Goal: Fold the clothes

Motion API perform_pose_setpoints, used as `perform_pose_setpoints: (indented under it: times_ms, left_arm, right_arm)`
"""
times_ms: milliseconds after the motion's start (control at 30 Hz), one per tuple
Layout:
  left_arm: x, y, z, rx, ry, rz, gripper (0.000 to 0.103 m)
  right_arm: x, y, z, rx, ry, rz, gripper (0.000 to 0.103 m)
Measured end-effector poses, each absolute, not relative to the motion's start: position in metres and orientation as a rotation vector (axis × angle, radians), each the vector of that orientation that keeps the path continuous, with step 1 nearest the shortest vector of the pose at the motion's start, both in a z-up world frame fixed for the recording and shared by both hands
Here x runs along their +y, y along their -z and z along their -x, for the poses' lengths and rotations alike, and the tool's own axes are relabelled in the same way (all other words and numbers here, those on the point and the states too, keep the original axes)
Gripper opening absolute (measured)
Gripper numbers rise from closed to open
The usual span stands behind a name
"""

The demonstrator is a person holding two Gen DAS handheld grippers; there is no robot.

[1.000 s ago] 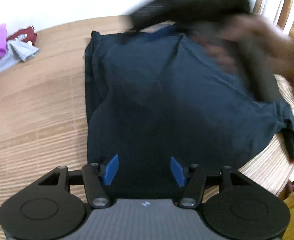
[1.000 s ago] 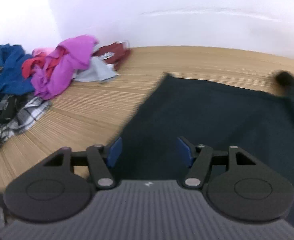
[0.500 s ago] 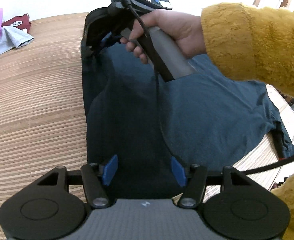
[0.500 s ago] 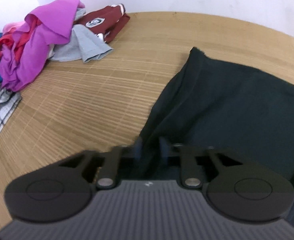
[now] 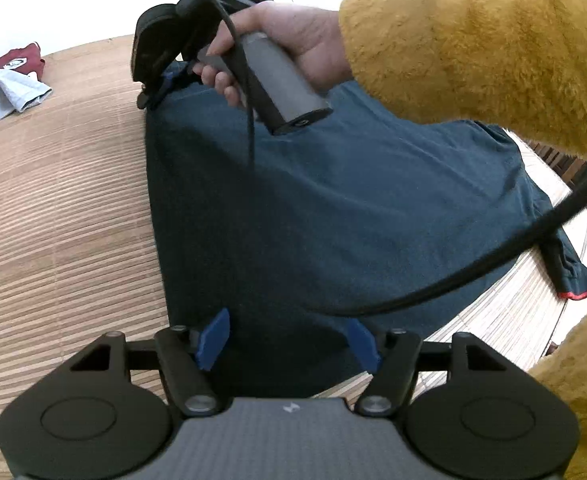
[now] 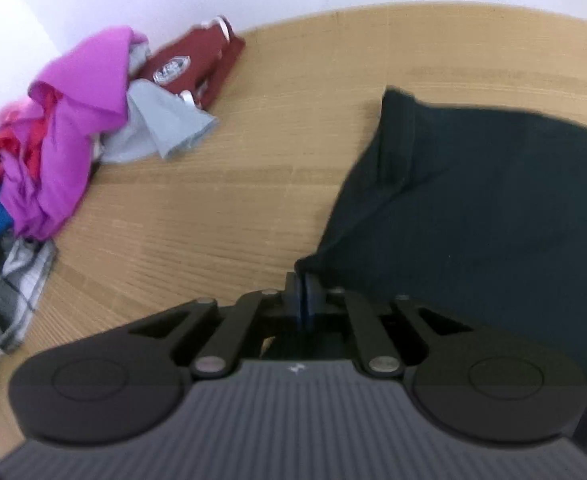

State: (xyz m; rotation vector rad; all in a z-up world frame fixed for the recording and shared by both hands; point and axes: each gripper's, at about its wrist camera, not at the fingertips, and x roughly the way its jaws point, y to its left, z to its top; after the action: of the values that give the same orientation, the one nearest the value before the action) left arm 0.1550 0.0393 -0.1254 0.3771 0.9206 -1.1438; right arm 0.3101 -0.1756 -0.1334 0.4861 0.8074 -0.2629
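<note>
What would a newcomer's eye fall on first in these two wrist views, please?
The dark navy T-shirt spread flat on the ribbed wooden table, with the right gripper pinching its far left corner. Next, the fuzzy mustard-yellow sleeve at upper right, and the bright heap of unfolded clothes by the wall.

- We see a matt, soft cloth dark shirt (image 5: 333, 208) on the ribbed, matt wooden table (image 5: 53, 208).
- At two o'clock, our fuzzy mustard sleeve (image 5: 485, 48).
- Our left gripper (image 5: 289, 342): matt black plastic, metal pivots.
</note>
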Motion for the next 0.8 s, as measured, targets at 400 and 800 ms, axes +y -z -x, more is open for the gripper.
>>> perform_pose_setpoints:
  times_ms: [400,800]
  left_arm:
    - [0.039,0.124,-0.156,0.946,1.131,-0.446,0.068]
    - [-0.022,0.101,-0.196,0.981,0.967,-0.288,0.067]
  right_arm:
    - [-0.188,0.092,-0.186,0.775,0.339,-0.291,0.035]
    - [-0.269,0.094,-0.172,0.737,0.278,-0.436,0.035]
